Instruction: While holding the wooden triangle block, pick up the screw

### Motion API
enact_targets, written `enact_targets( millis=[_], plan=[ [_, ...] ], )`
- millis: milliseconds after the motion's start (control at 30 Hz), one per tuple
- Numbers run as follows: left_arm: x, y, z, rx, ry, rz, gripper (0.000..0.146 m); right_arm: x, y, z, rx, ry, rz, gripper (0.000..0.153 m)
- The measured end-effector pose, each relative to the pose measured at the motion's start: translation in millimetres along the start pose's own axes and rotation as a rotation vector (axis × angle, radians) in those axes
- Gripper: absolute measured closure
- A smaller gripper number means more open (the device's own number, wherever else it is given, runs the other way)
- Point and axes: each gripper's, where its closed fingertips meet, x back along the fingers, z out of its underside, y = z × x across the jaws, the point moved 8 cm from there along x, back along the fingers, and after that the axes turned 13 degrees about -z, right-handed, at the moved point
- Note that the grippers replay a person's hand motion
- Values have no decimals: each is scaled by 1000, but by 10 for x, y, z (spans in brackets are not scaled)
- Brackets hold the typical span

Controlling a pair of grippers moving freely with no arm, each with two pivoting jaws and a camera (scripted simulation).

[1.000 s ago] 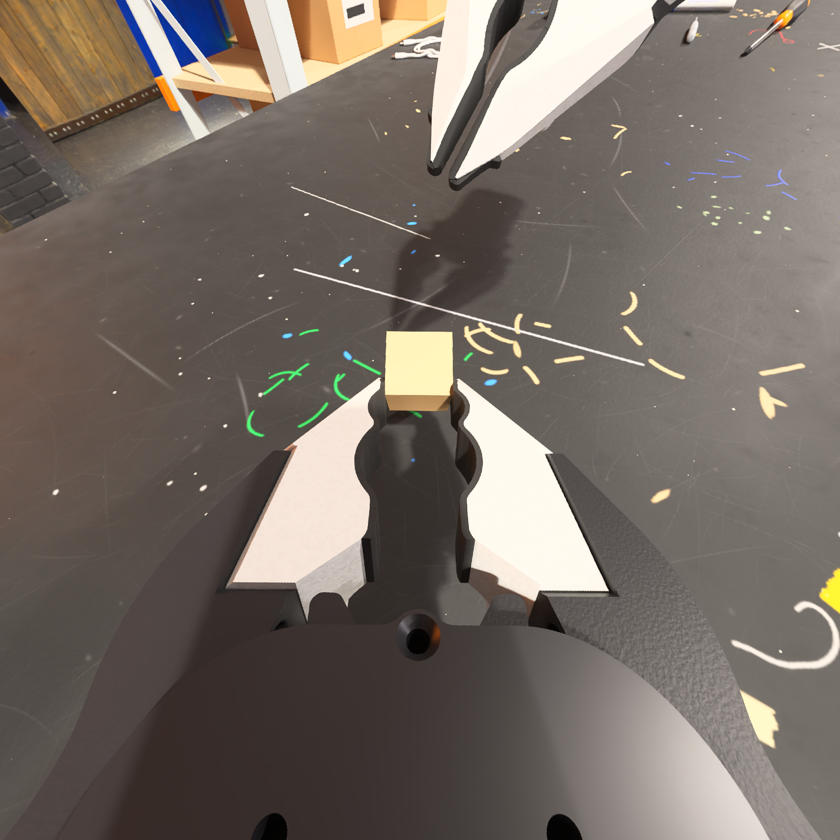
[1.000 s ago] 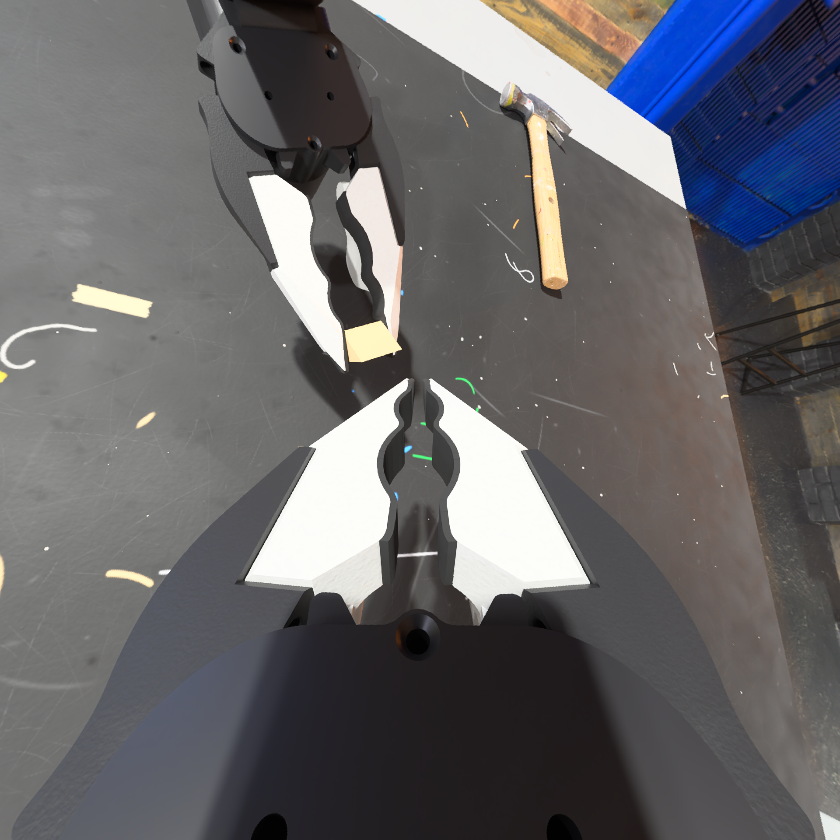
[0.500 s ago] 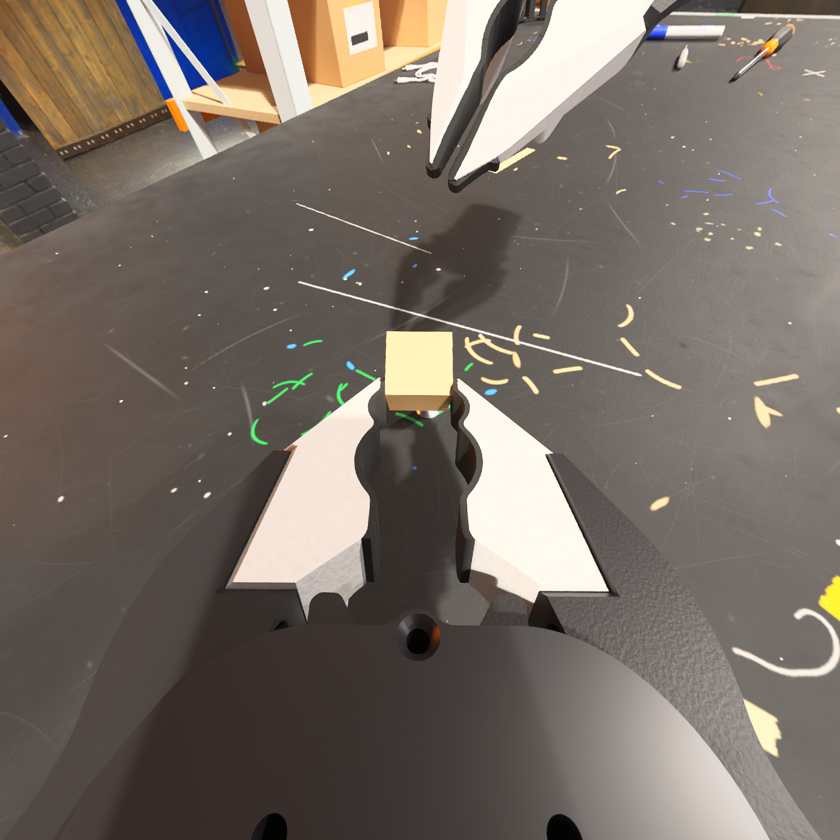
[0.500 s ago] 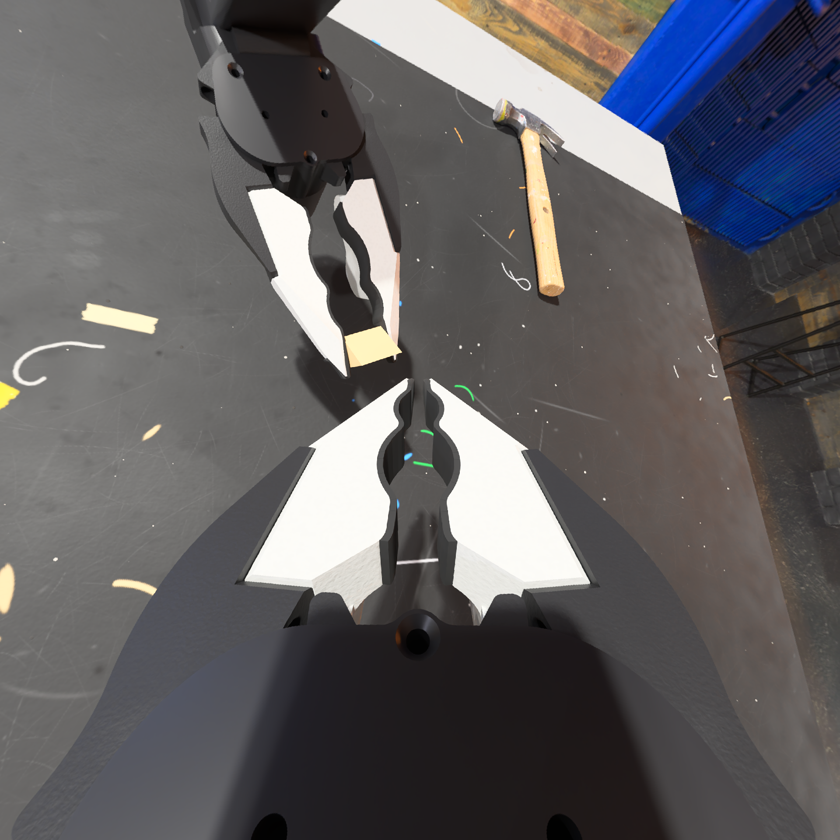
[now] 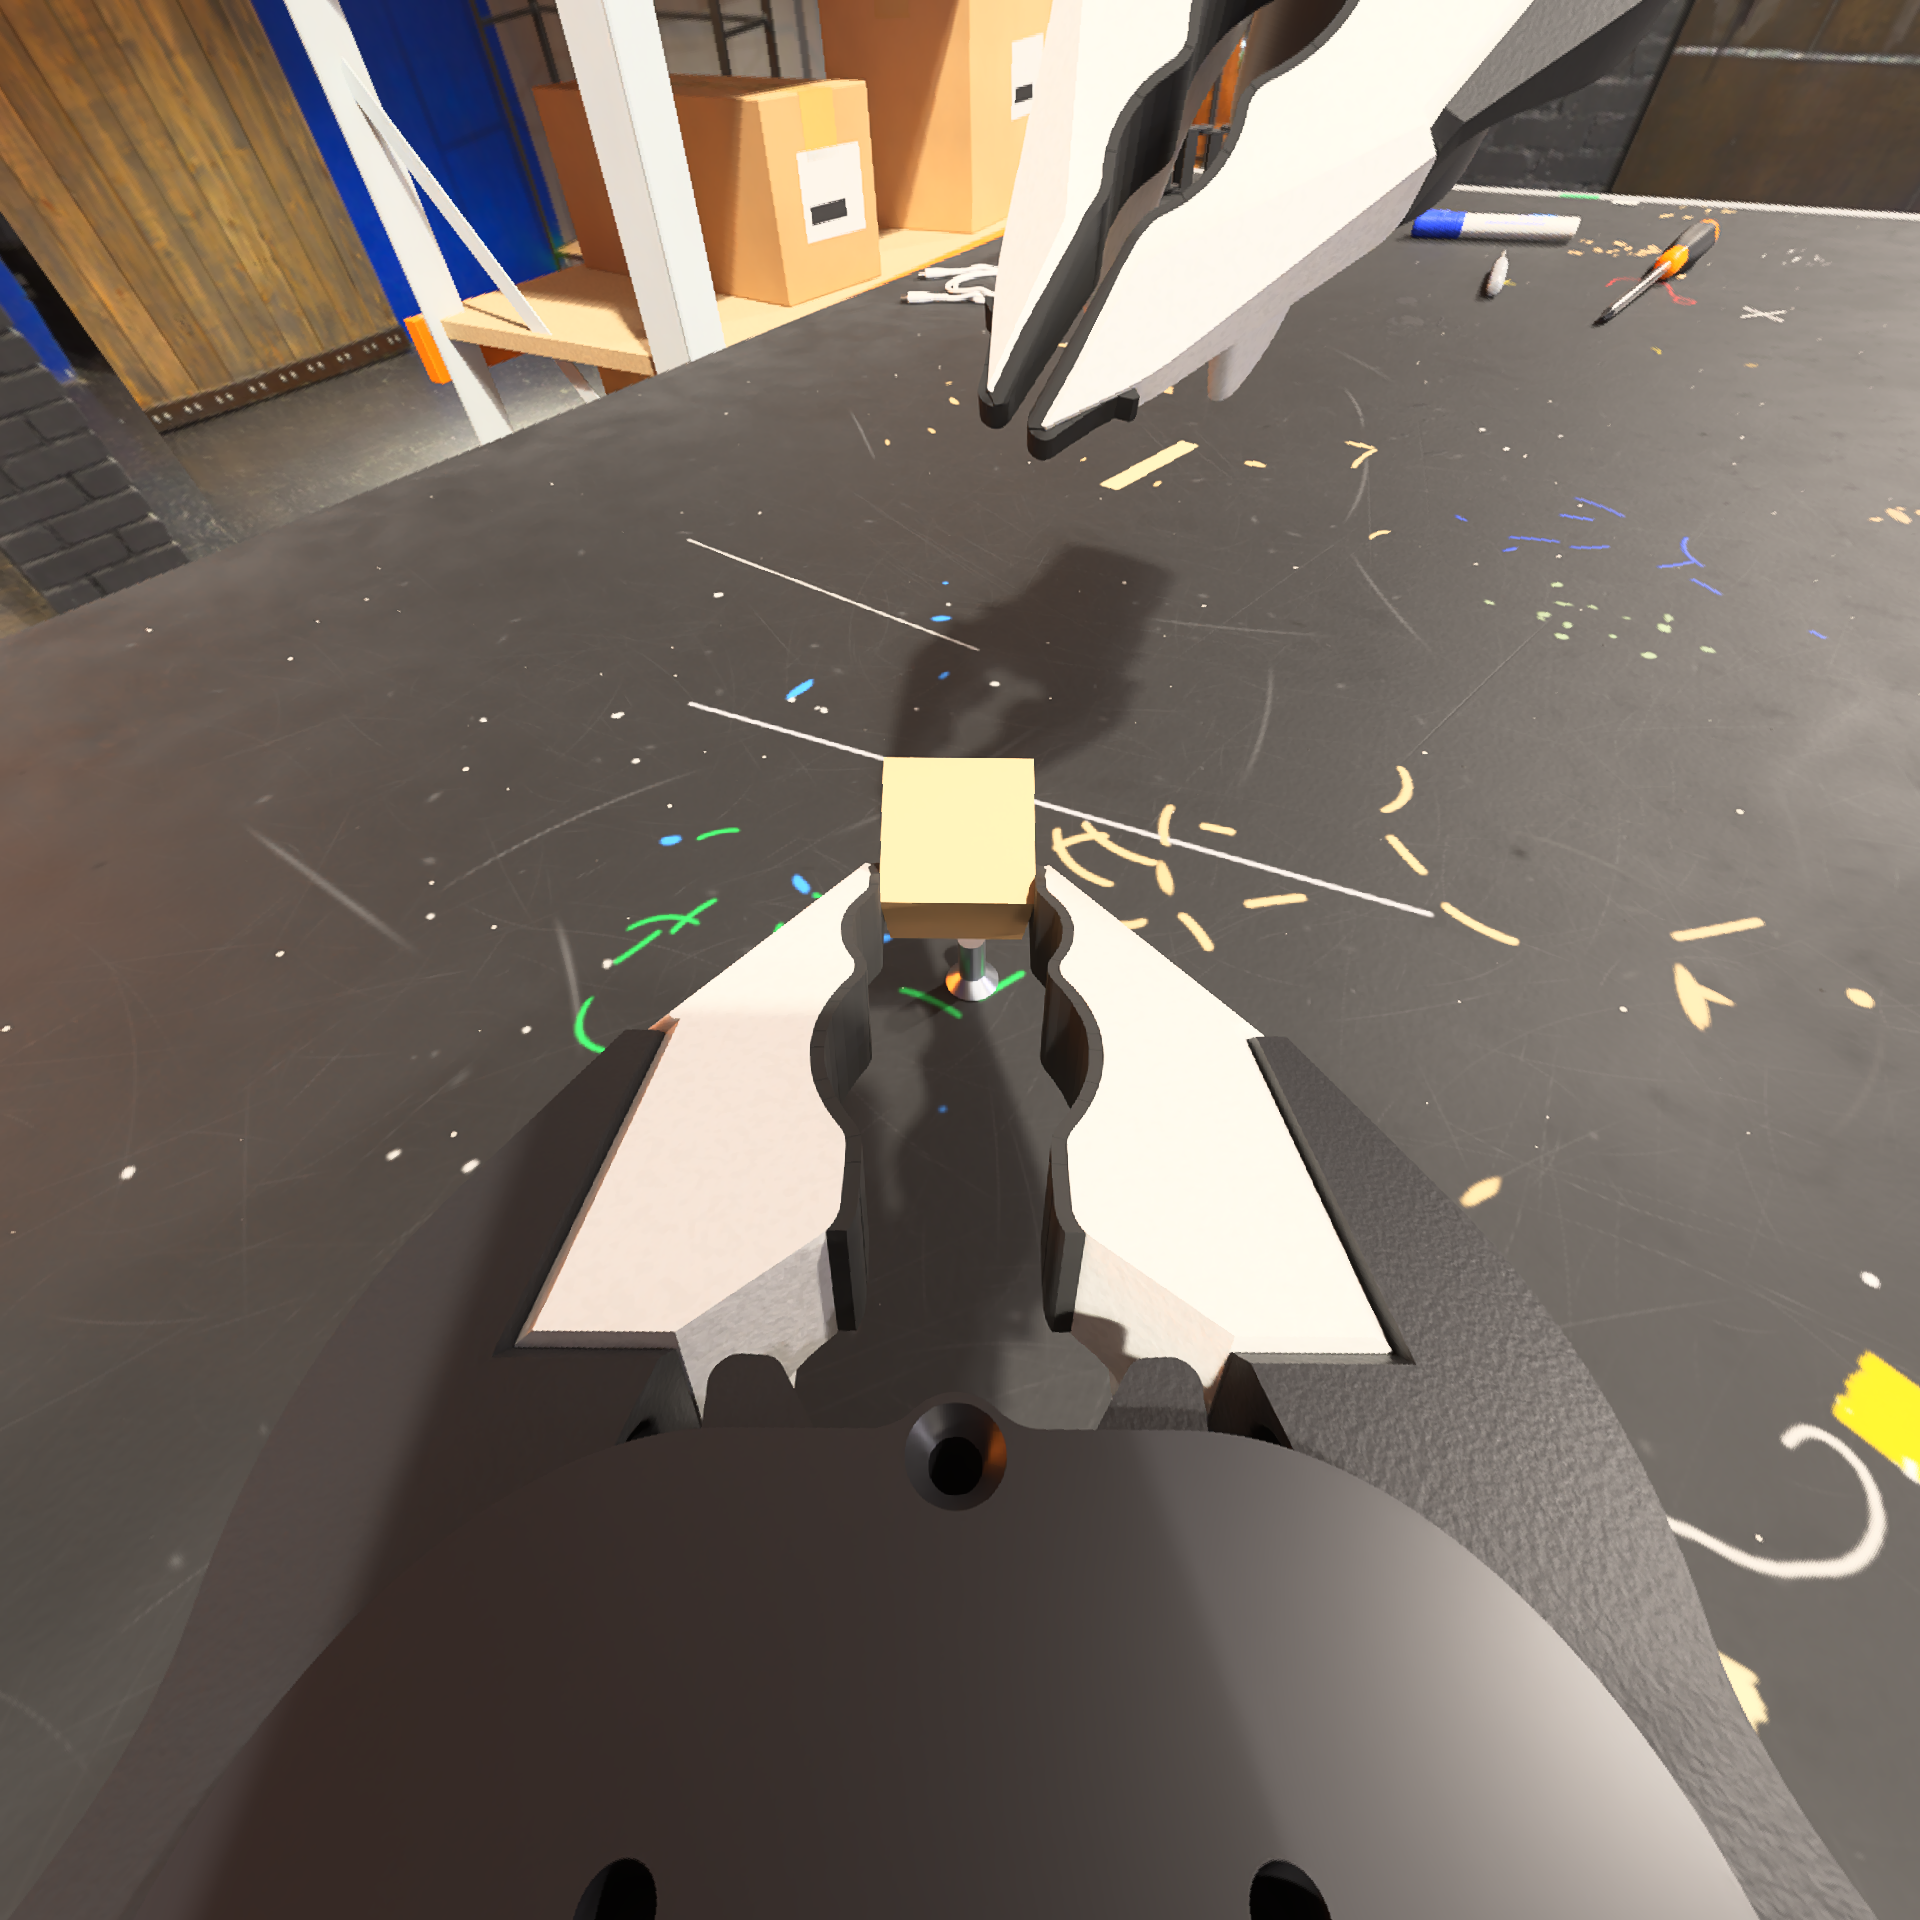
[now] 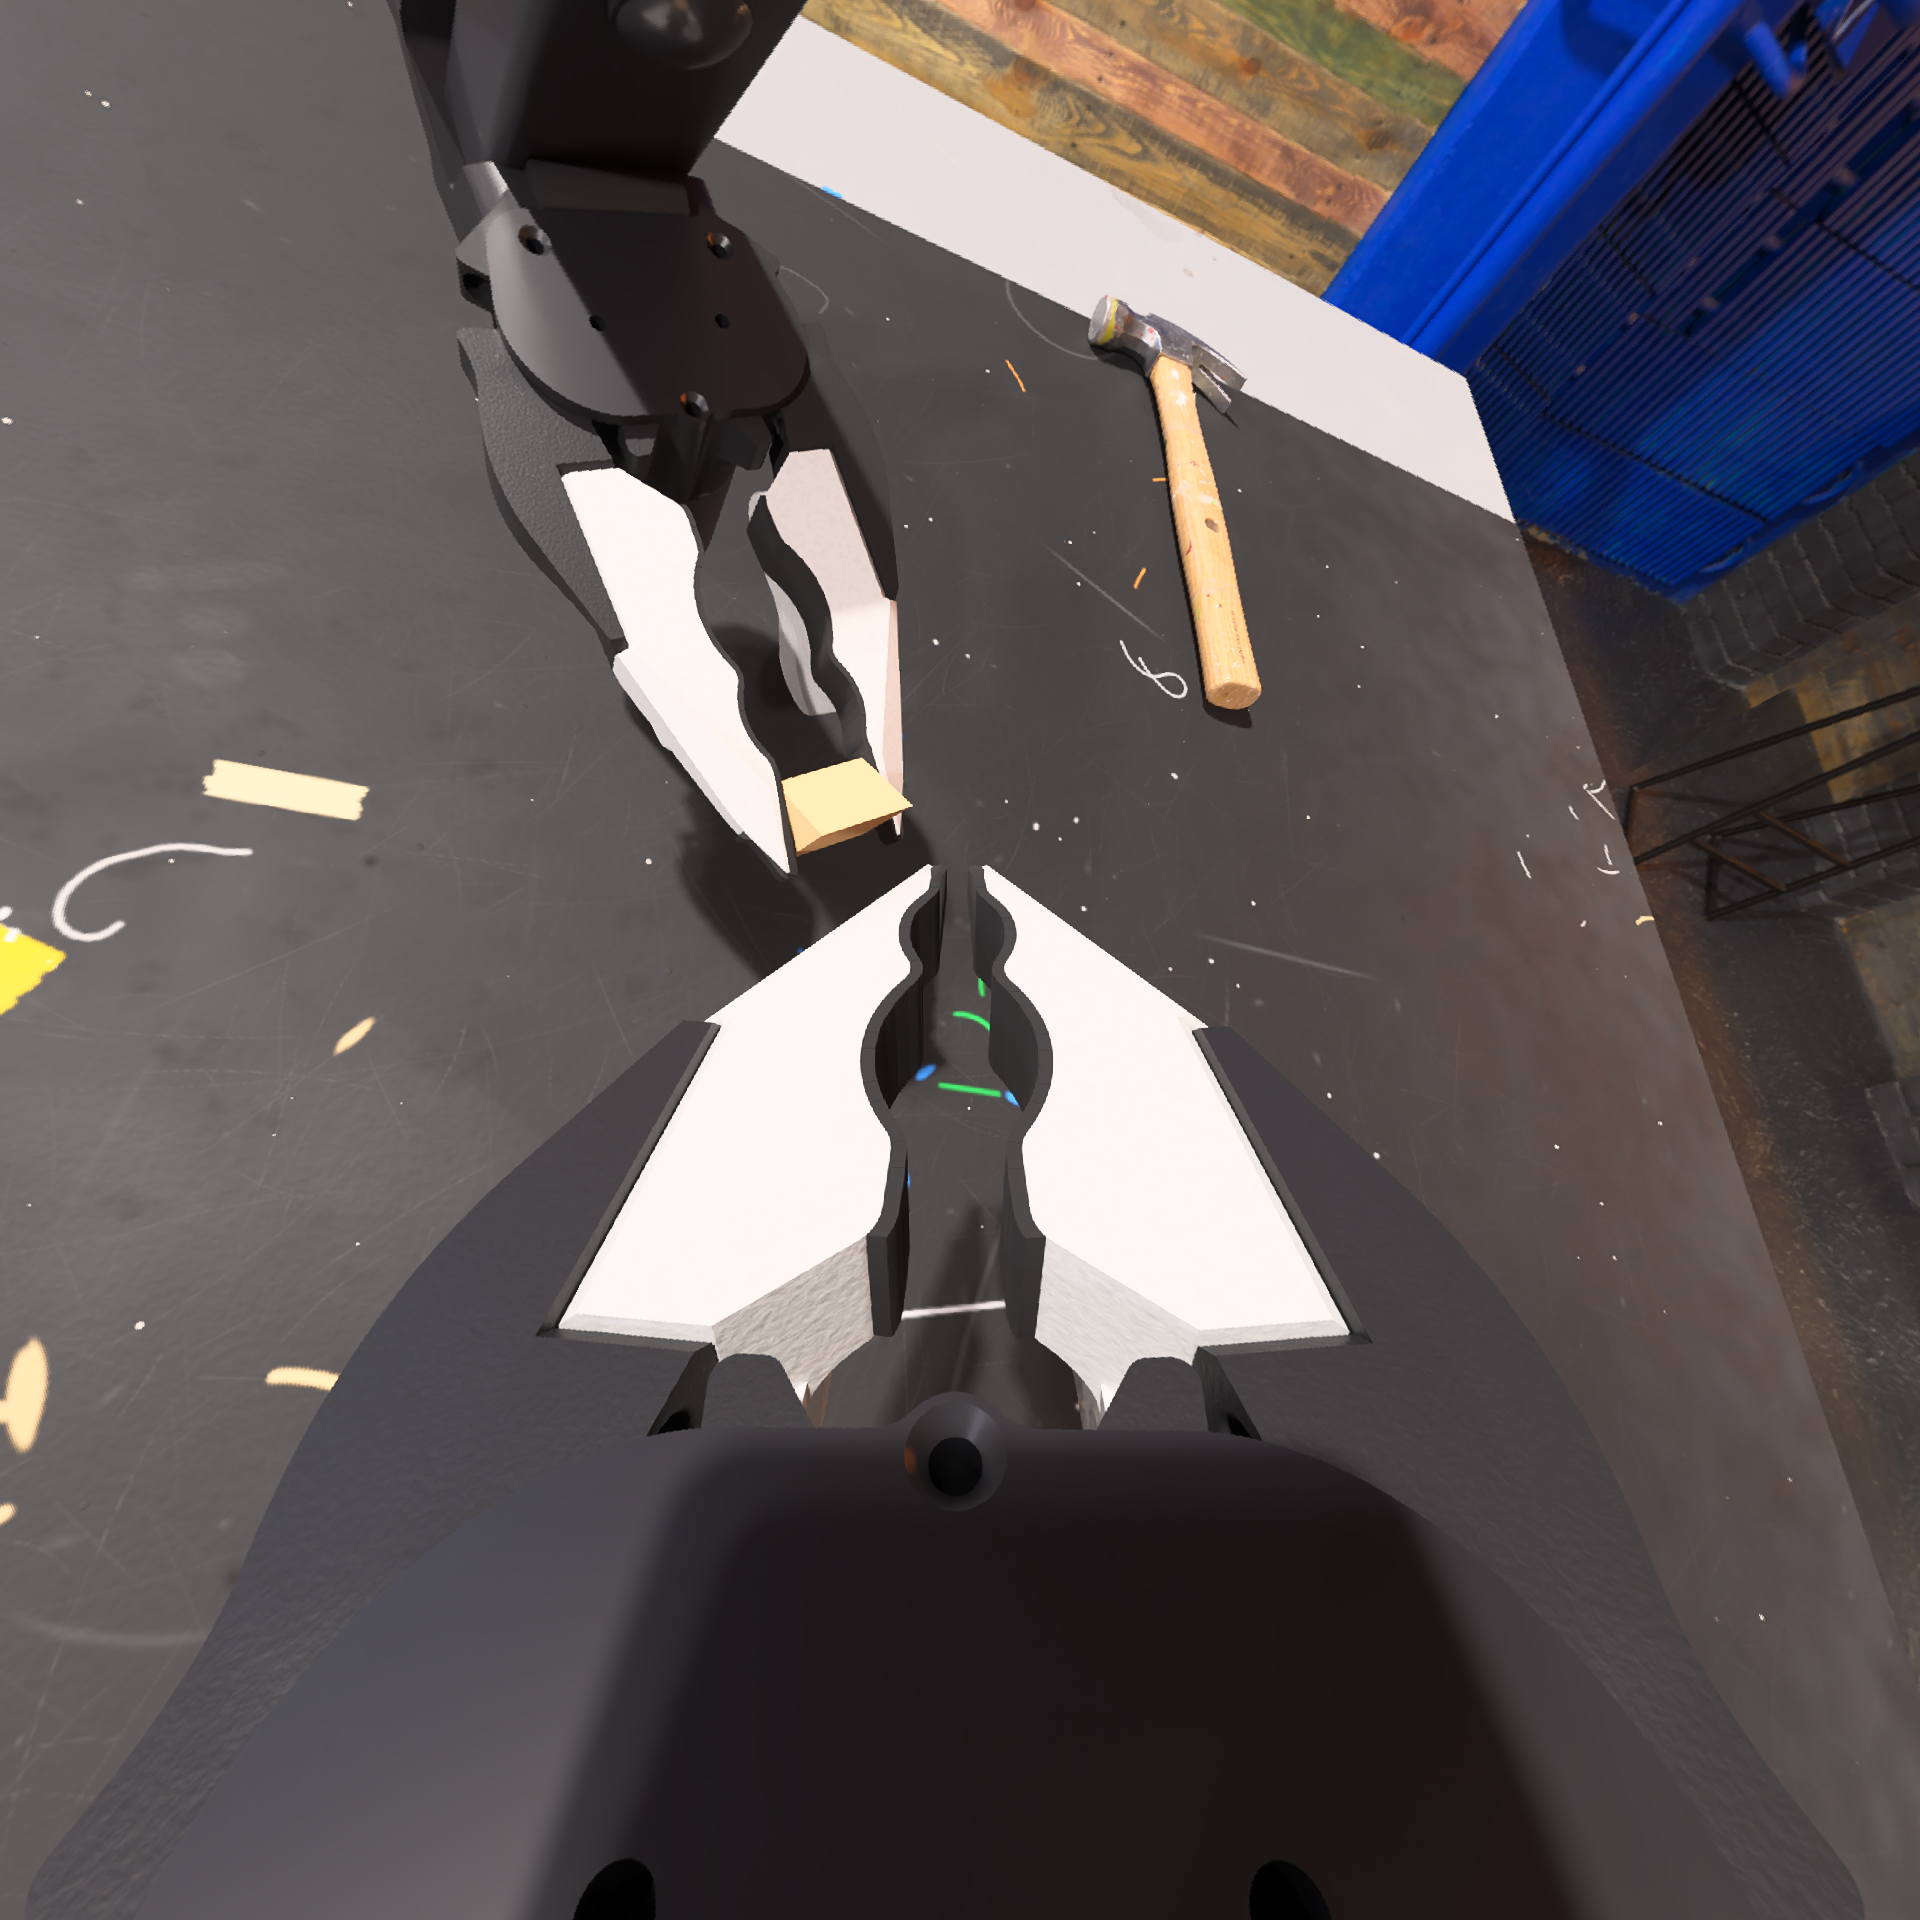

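My left gripper [image 5: 956,873] is shut on the wooden triangle block [image 5: 956,836], a pale tan piece held at the fingertips above the dark table [image 5: 416,727]. The screw [image 5: 971,971] stands on its head on the table just below the block, between my left fingers. My right gripper [image 6: 956,878] is shut and empty, tips nearly touching. It hangs above the table opposite my left gripper [image 6: 840,831] and the block [image 6: 842,805]. In the left wrist view, my right gripper [image 5: 1020,431] shows at the top. The screw is hidden in the right wrist view.
A hammer [image 6: 1195,520] lies on the table to the right of my left gripper. A screwdriver [image 5: 1652,275] and a marker [image 5: 1496,223] lie at the far edge. Cardboard boxes [image 5: 769,177] sit on a shelf beyond the table. A blue bin [image 6: 1714,260] stands past the table's corner.
The screw has come into view under the block in the left wrist view. Both grippers have shifted slightly; more of the far background shows. The block stays gripped and the right gripper stays shut.
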Motion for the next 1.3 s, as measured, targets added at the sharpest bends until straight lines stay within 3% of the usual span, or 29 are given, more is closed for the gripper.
enact_targets(
  millis=[1300],
  plan=[
    [22, 2, -21, -3, -21, 4, 119, 11, -21, -16, -47, -34, 0, 144]
  ],
)
